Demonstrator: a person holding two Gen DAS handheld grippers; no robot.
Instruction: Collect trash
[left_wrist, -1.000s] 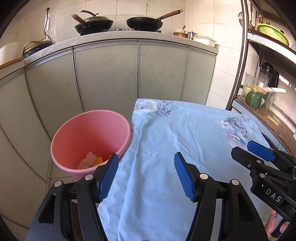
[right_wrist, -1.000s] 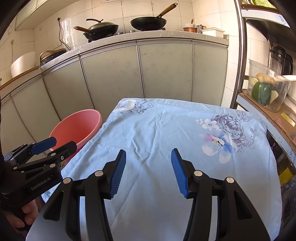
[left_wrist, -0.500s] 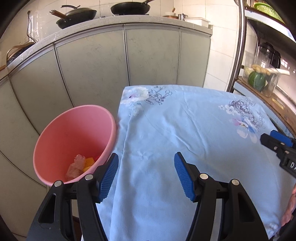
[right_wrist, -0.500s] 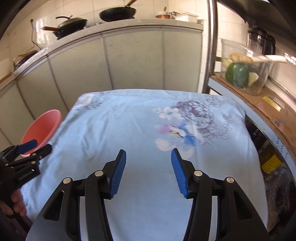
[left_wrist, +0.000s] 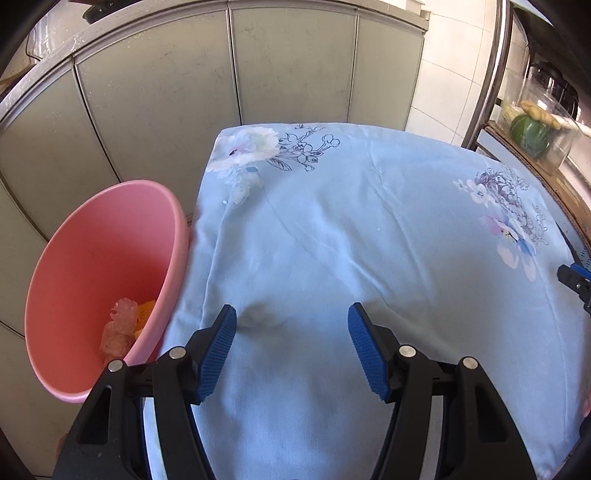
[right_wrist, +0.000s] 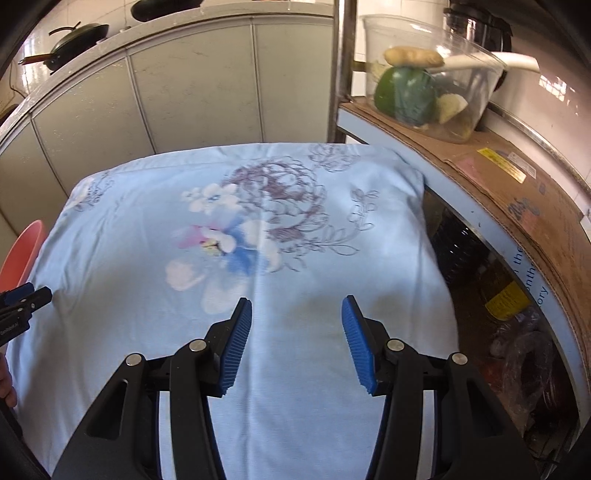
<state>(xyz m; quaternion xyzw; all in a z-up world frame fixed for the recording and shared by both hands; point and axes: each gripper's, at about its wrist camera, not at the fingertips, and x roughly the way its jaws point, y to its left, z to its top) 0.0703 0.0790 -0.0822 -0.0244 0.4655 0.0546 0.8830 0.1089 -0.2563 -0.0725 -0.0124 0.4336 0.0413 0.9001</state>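
A pink bin (left_wrist: 66, 295) stands at the left edge of a table under a light blue flowered cloth (left_wrist: 351, 229). Crumpled clear plastic (left_wrist: 118, 325) and an orange scrap (left_wrist: 146, 310) lie at the bin's bottom. My left gripper (left_wrist: 291, 314) hovers open over the cloth's near left part, just right of the bin, with nothing between its blue pads. My right gripper (right_wrist: 297, 306) hangs open over the cloth's (right_wrist: 221, 258) near right part, also holding nothing. No loose trash shows on the cloth. The bin's rim (right_wrist: 22, 251) peeks in at the right wrist view's left edge.
Grey-green cabinet doors (left_wrist: 221, 92) run behind the table. On the right stands a shelf topped with cardboard (right_wrist: 517, 177), bearing a clear tub of vegetables (right_wrist: 424, 85). Bottles and bags (right_wrist: 517, 332) fill the shelf below. Pans (right_wrist: 74, 37) sit on the counter.
Both grippers sank toward the cloth and tilted downward. The left one drew back from the bin side's counter view; the right one swung toward the table's right edge and shelf. Both stayed open.
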